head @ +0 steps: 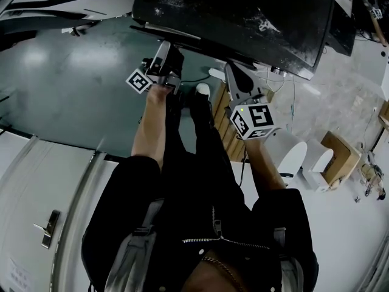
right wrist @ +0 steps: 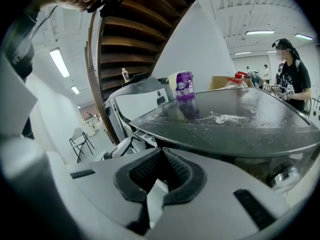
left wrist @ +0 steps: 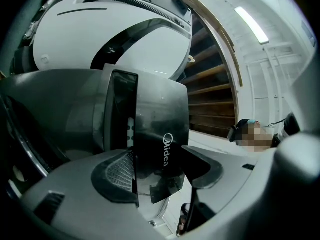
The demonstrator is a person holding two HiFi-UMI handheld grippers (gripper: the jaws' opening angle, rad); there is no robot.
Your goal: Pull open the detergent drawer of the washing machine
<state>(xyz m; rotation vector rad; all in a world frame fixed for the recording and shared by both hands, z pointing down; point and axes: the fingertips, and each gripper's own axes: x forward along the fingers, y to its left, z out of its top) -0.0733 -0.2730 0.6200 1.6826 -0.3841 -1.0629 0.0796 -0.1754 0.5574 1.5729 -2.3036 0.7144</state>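
Gripping the drawer [left wrist: 161, 126] for the pull.
Left tongs [left wrist: 161, 184] clamp its front (right tongs [right wrist: 160, 171] closed, empty); next, draw straight outward.

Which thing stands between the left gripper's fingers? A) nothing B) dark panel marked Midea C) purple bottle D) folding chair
B: the left gripper view shows the dark Midea-marked panel standing between the fingers of the left gripper.
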